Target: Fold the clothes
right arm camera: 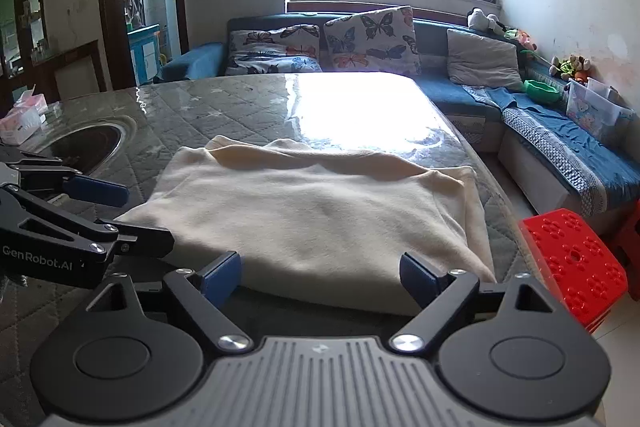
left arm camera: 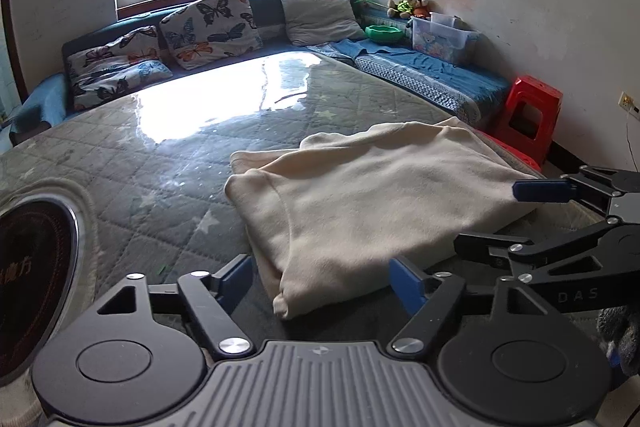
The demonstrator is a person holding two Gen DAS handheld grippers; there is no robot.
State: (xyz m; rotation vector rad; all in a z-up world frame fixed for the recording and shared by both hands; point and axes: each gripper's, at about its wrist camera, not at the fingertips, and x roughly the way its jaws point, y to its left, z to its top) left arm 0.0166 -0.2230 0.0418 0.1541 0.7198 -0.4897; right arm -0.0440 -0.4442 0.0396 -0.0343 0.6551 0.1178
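A cream garment (left arm camera: 360, 195) lies folded into a flat rectangle on the quilted grey table (left arm camera: 160, 163); it also shows in the right wrist view (right arm camera: 316, 211). My left gripper (left arm camera: 322, 281) is open and empty, just short of the garment's near corner. My right gripper (right arm camera: 320, 277) is open and empty at the garment's near edge. The right gripper also shows at the right of the left wrist view (left arm camera: 516, 215), open. The left gripper shows at the left of the right wrist view (right arm camera: 132, 215), open.
A round black hob (right arm camera: 90, 143) is set in the table at the left. A red plastic stool (right arm camera: 572, 259) stands by the table's right edge. A blue sofa (left arm camera: 432, 71) with cushions, a bowl and a clear box runs along the far walls. A tissue pack (right arm camera: 20, 123) lies at the far left.
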